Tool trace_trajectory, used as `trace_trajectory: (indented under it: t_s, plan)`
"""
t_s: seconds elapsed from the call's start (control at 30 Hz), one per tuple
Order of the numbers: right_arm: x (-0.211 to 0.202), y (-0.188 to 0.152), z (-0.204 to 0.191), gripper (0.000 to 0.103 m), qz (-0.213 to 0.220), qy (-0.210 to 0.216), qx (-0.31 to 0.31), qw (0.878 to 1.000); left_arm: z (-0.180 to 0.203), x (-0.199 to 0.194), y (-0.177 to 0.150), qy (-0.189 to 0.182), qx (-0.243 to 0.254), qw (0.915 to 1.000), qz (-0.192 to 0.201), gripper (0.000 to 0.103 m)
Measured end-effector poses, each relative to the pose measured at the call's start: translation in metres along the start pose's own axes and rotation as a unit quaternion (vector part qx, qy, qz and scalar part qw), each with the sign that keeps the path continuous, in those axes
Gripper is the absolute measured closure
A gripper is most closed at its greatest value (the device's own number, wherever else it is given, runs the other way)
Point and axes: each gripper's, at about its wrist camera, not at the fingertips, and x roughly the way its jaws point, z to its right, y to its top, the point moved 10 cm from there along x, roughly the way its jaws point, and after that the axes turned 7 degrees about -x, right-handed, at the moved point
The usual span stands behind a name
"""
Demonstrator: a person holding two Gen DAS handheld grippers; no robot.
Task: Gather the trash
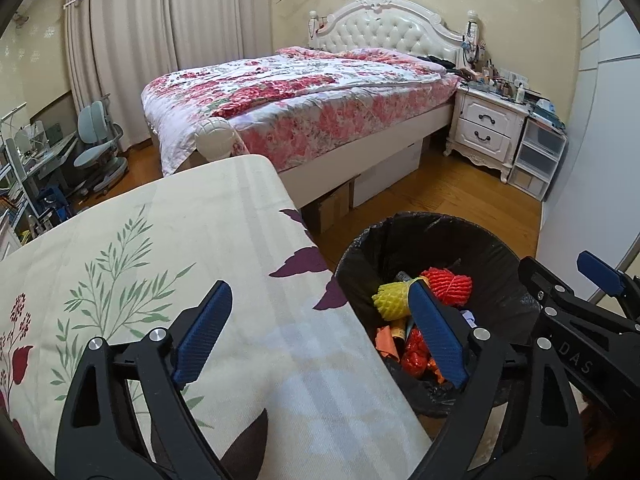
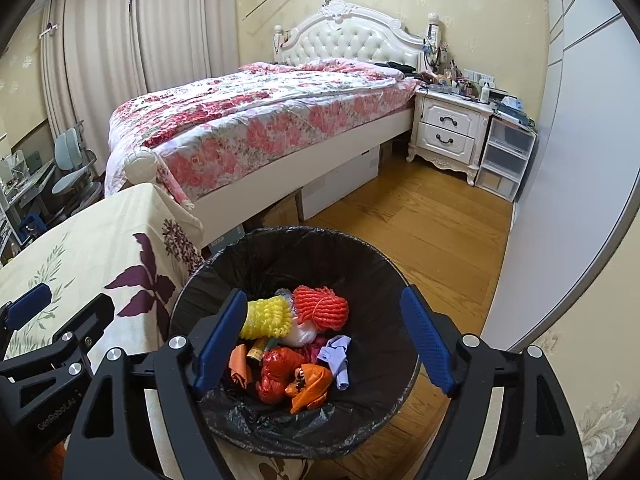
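A: Trash (image 2: 296, 356) — heaped inside the black-lined bin (image 2: 384, 280) on the wooden floor (image 2: 432, 232), just beside the cloth-covered surface (image 1: 160, 248).

B: Seen in the heap: yellow foam net (image 2: 266, 316), orange-red foam net (image 2: 320, 308), crumpled orange wrapper (image 2: 310, 386), pale purple scrap (image 2: 338, 356).

A: Right gripper (image 2: 324, 340)?

B: Poised over the bin mouth, blue fingers (image 2: 428, 344) spread wide, nothing between them but the view down onto the heap.

A: Left gripper (image 1: 320, 332)?

B: Fingers (image 1: 204, 332) wide too, empty; one over the floral cloth, the other over the bin's near edge.

A: Beyond?

B: Bed (image 1: 304, 92) with floral quilt, white nightstand (image 1: 486, 128) against the wall.
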Motion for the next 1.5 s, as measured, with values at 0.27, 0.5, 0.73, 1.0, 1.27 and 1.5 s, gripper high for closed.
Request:
trace_trajectory:
  t_s: [0.27, 0.5, 0.73, 1.0, 1.27, 1.5]
  plan:
    - [-0.034, -0.001, -0.010, 0.022, 0.023, 0.008, -0.004, 1.000, -0.024, -0.034, -0.011, 0.017, -0.011, 0.9997, 0.015, 0.012]
    - [-0.060, -0.010, -0.018, 0.022, 0.037, 0.014, -0.016, 0.999, -0.043, -0.061, -0.025, 0.028, -0.030, 0.9990, 0.020, 0.012]
    - [-0.082, -0.015, -0.019, 0.021, 0.050, 0.017, -0.022, 0.998, -0.056, -0.091, -0.031, 0.037, -0.038, 0.9979, 0.038, 0.012]
    - [-0.092, -0.016, -0.024, 0.021, 0.059, 0.022, -0.029, 0.998, -0.058, -0.108, -0.033, 0.035, -0.042, 0.9973, 0.049, 0.012]
    - [-0.094, -0.017, -0.024, 0.021, 0.061, 0.020, -0.028, 0.998, -0.055, -0.110, -0.032, 0.036, -0.041, 0.9972, 0.052, 0.012]
    - [-0.096, -0.016, -0.023, 0.021, 0.062, 0.020, -0.028, 0.997, -0.055, -0.110, -0.032, 0.035, -0.041, 0.9972, 0.052, 0.012]
